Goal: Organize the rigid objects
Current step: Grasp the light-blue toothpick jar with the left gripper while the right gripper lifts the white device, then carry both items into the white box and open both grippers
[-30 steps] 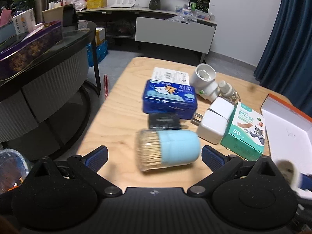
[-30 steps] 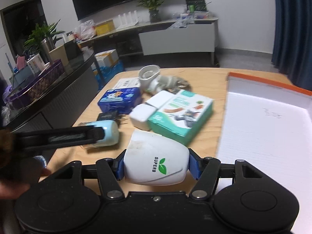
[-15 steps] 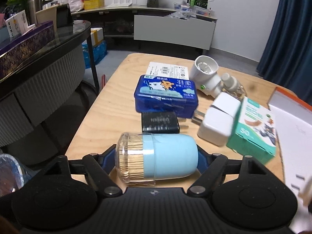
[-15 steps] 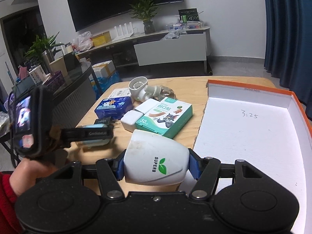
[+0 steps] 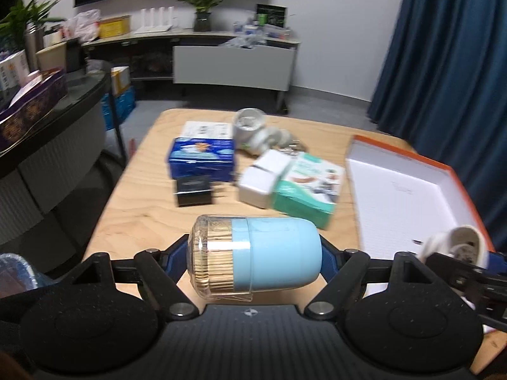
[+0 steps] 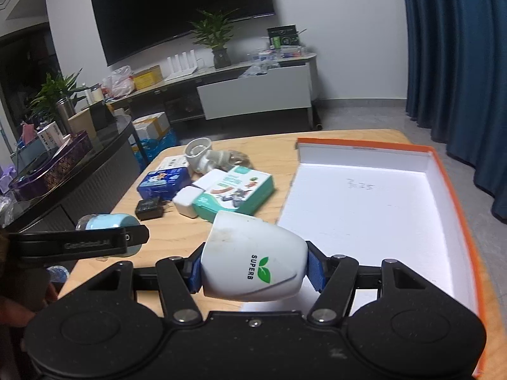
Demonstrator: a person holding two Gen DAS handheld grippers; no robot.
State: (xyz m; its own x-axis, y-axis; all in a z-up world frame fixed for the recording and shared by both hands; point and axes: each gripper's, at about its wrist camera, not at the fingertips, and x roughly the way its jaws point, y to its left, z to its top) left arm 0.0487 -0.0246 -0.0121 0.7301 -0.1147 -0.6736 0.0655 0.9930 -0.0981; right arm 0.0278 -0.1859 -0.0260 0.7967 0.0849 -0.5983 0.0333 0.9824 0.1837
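Toothpick jar, left wrist view: the pale blue cylindrical toothpick jar with a clear plastic end [image 5: 256,255] lies sideways across the left hand-held gripper [image 5: 255,253], lifted clear of the wooden bench [image 5: 139,218].
Left grip: jaws have just been closing and now press on both ends of the jar, about half open.
Why sideways: likely gripped as it lay, end to end.
Box, same view: the shallow white box with an orange rim [image 5: 408,196] sits empty to the right, probably the destination.
Left behind: blue tin [image 5: 201,158], black charger [image 5: 193,190], white adapter [image 5: 263,179] and green carton [image 5: 305,190] clustered mid-bench.
Cup, right wrist view: a white ceramic cup marked SUPERB [image 6: 253,259] is clamped on its side in the right hand-held gripper [image 6: 255,267], jaws narrowed onto its walls.
Position: it hangs at the box's near left edge [image 6: 364,215], seemingly ready to go in.
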